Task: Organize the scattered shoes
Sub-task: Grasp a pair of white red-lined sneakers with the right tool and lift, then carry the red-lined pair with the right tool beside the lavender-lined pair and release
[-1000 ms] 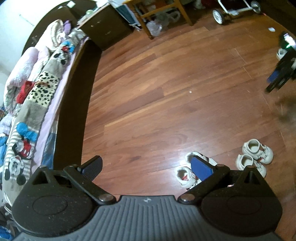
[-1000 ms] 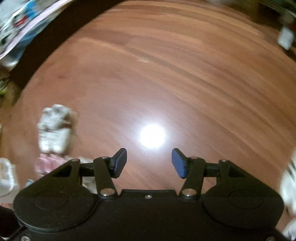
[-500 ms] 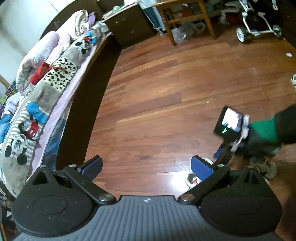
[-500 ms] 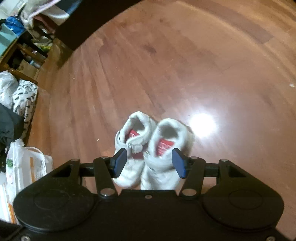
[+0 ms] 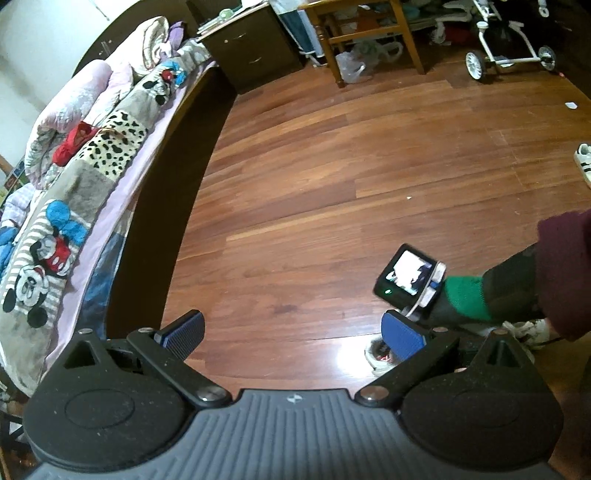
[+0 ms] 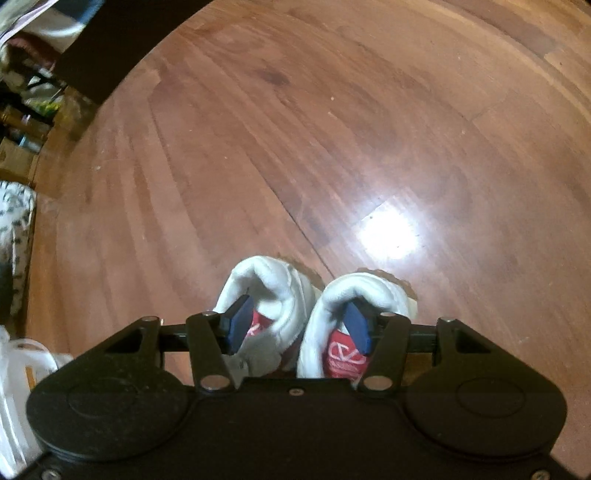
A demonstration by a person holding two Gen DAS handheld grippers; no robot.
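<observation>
A pair of small white shoes with red insoles (image 6: pixel 295 295) stands side by side on the wood floor. My right gripper (image 6: pixel 298 325) is open and low over them, with one blue finger (image 6: pixel 238 325) inside the left shoe's mouth and the other inside the right shoe's. The shoes' adjoining inner walls lie between the pads. In the left wrist view one of these shoes (image 5: pixel 376 354) peeks out behind my open left gripper (image 5: pixel 291 332), which hovers over bare floor holding nothing. A second white pair (image 5: pixel 526 328) lies partly hidden under the person's sleeve.
A bed (image 5: pixel 92 166) with patterned quilts and a dark frame runs along the left. A dark cabinet (image 5: pixel 251 55), a wooden chair (image 5: pixel 369 29) and a stroller (image 5: pixel 509 48) stand at the far side. Another white shoe (image 5: pixel 583 162) lies at the right edge. White bags (image 6: pixel 18 236) sit left.
My right gripper swung over to the white pair and dropped until its fingers entered the shoe mouths. The left gripper tilted up slightly and stayed open.
</observation>
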